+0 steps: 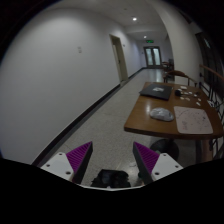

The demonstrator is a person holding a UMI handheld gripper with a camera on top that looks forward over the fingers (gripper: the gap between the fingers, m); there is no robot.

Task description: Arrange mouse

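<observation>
A wooden table (140,120) stands ahead to the right of my gripper (112,150). A pale rounded thing, which looks like the mouse (161,114), lies on its near part, next to a white sheet of paper (196,121). A dark flat mat (157,92) lies farther along the table. My fingers with purple pads (76,158) are wide apart and hold nothing; they are well short of the table and left of it. A dark shape (110,178) sits low between the fingers; I cannot tell what it is.
A long corridor with a pale speckled floor (110,115) runs ahead to a door (152,57) at its far end. A white wall (50,70) with a dark skirting is on the left. Chairs (180,75) stand behind the table.
</observation>
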